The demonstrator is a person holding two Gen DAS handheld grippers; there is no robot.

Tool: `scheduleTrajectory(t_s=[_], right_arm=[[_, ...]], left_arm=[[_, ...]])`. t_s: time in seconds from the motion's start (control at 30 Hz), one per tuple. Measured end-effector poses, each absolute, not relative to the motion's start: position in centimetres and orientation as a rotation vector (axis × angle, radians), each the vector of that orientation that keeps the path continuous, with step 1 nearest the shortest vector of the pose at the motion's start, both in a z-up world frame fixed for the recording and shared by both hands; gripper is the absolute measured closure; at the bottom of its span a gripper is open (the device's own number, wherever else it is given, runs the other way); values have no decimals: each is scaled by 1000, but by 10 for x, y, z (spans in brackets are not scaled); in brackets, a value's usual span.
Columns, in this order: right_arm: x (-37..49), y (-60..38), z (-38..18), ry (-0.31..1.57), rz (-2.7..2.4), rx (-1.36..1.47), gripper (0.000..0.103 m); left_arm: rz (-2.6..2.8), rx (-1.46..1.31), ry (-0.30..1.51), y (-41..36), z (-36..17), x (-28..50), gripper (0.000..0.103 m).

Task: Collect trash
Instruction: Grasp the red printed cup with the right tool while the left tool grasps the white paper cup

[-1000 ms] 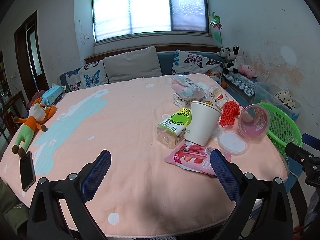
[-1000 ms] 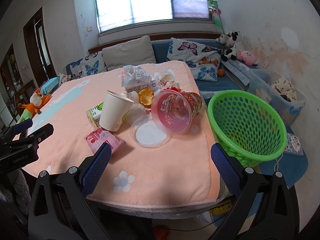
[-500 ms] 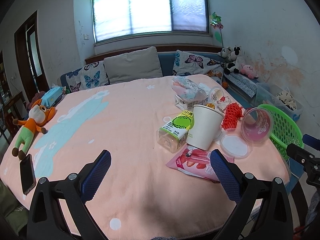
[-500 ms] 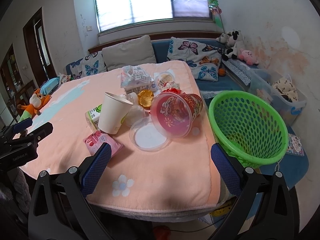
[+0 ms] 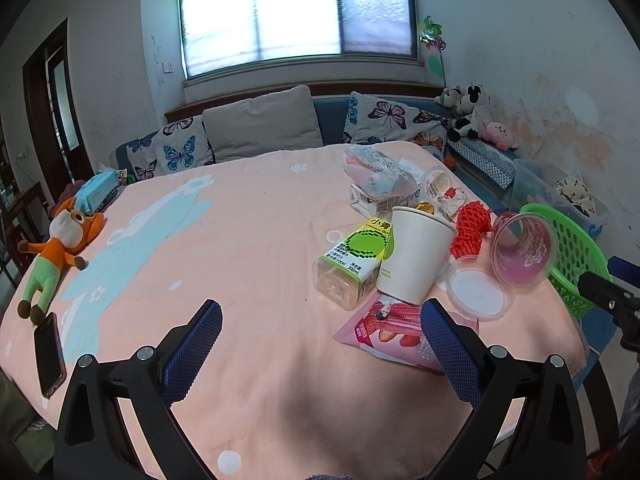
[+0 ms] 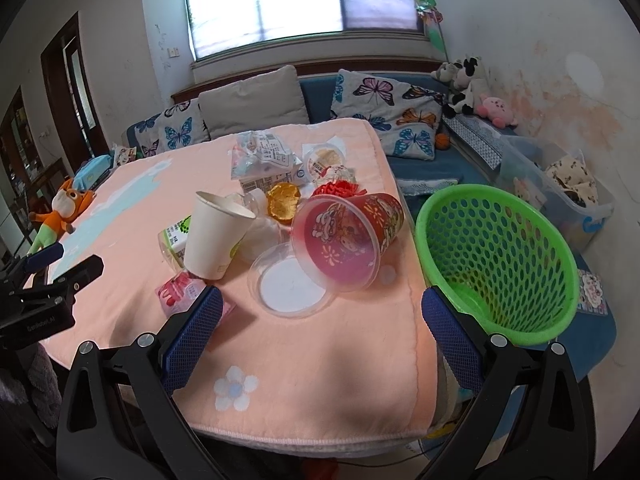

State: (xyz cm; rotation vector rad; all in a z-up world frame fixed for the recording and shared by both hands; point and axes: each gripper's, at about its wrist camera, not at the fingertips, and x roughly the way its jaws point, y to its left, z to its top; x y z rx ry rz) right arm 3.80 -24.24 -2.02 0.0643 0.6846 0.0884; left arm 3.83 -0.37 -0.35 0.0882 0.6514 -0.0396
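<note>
Approach step, nothing collected yet. Left gripper (image 5: pixel 320 344) and right gripper (image 6: pixel 322 330) both spread wide, empty, at the near table edge. Trash heap sits mid-right: paper cup (image 6: pixel 214 236), bottle (image 5: pixel 352 264), red tub (image 6: pixel 344 240), lid (image 6: pixel 290 286), pink wrapper (image 5: pixel 390 334). Green basket (image 6: pixel 498 256) stands just right of the table (image 6: pixel 320 380). Next move, likely: right gripper closes on the tub, nearest the basket.

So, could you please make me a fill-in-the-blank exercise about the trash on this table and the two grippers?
1. The green perforated plastic basket stands beside the table and holds ____ trash so far.
2. The red patterned plastic cup lies on its ____.
3. The white paper cup stands partly on the ____ snack wrapper.
4. Both the left gripper and the right gripper are ____ and hold nothing.

Missing words: no; side; pink; open
</note>
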Motion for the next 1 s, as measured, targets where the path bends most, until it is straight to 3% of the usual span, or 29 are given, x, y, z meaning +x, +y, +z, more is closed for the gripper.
scheduleTrajectory(t_s=[0.7, 1.0], right_arm=[[102, -278, -17, 790, 131, 157, 4], [143, -314, -23, 884, 156, 319, 4]], left_arm=[[-242, 172, 716, -58, -21, 108, 7], [-315, 198, 768, -78, -36, 144, 7]])
